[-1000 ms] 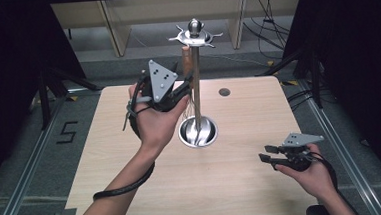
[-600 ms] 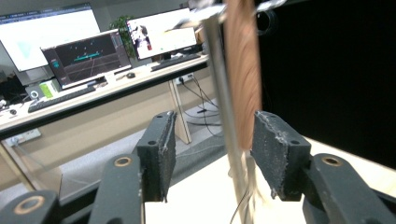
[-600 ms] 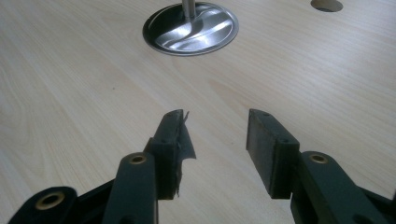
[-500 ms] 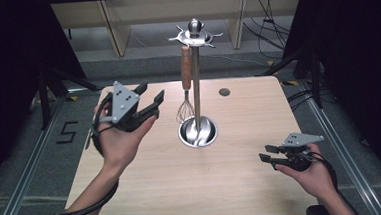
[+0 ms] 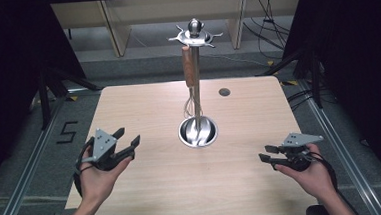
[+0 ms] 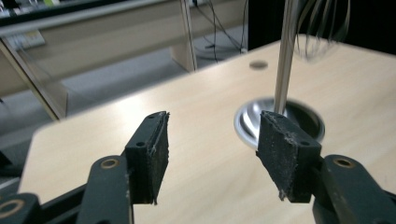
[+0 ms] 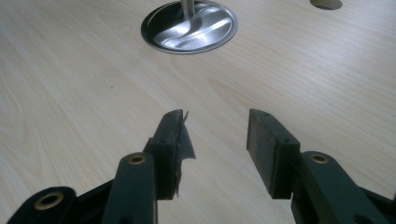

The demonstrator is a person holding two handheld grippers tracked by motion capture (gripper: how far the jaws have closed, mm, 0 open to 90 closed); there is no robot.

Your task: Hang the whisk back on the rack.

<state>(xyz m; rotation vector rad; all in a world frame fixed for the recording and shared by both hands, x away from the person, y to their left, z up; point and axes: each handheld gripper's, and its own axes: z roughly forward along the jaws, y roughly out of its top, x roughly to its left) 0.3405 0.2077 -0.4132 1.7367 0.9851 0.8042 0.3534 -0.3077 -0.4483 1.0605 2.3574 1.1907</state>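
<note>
High view: left gripper (image 5: 130, 143) has drawn back from the whisk (image 5: 191, 82), which hangs alone on the utensil stand (image 5: 197, 112); hanging looks done. One whisk, one stand, two grippers.
Left gripper view: fingers (image 6: 149, 154) just opened wide, nothing between.
Right gripper view: right gripper (image 7: 215, 140) fingers apart, empty, over the table (image 7: 70, 93).

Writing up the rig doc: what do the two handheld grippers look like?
Both are black. The left gripper and right gripper each carry a grey three-cornered plate on top and two flat black jaws with worn, frayed pad edges and brass-coloured pivot pins. A black cable loops from each around the hand. Forearms are bare, no sleeves.
</note>
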